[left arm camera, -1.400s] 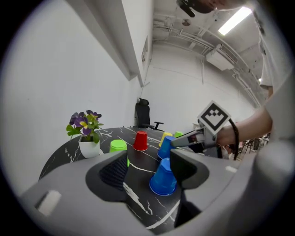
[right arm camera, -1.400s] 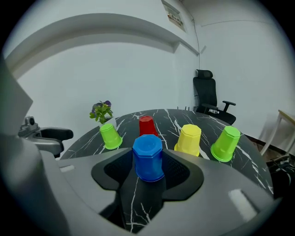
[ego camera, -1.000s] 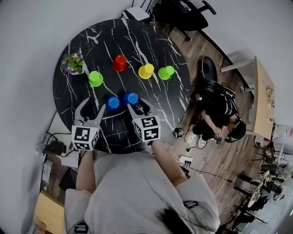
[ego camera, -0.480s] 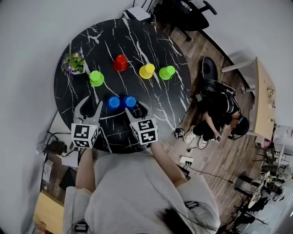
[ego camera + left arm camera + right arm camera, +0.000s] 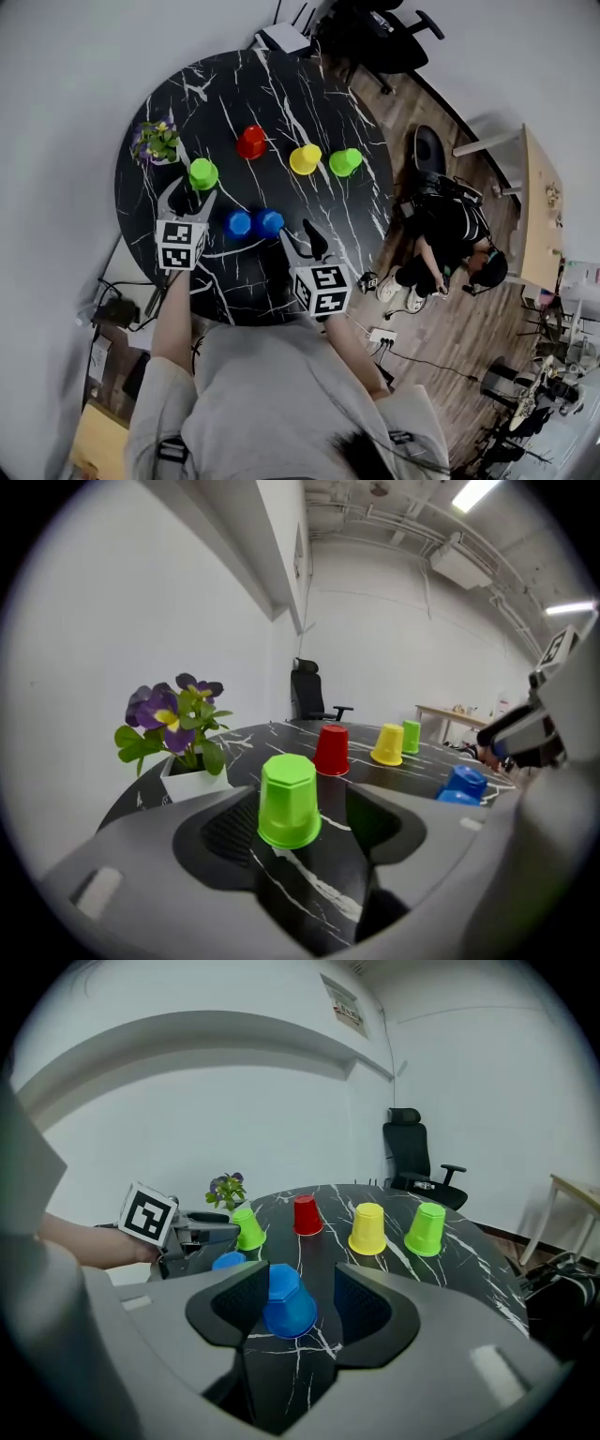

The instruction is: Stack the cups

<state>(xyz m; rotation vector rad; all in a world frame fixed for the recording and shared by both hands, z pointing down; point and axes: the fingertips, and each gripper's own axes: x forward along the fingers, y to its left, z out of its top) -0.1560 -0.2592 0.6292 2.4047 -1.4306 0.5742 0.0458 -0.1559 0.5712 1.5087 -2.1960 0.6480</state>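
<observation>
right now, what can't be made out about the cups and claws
Head view: whether the left claw touches the left green cup; too small, dark on dark.
Right gripper view: left blue cup, mostly behind a jaw of the right claw.
Same view: plant pot, behind the left claw.

In the left gripper view, the bases of the blue cups (image 5: 466, 780) are hidden by the left hand-held gripper (image 5: 302, 817). In the right gripper view, the farther blue cup (image 5: 228, 1261) is mostly covered by the right hand-held gripper (image 5: 302, 1302). The near edge of the desk (image 5: 281, 103) is hidden by the person (image 5: 272, 394).
</observation>
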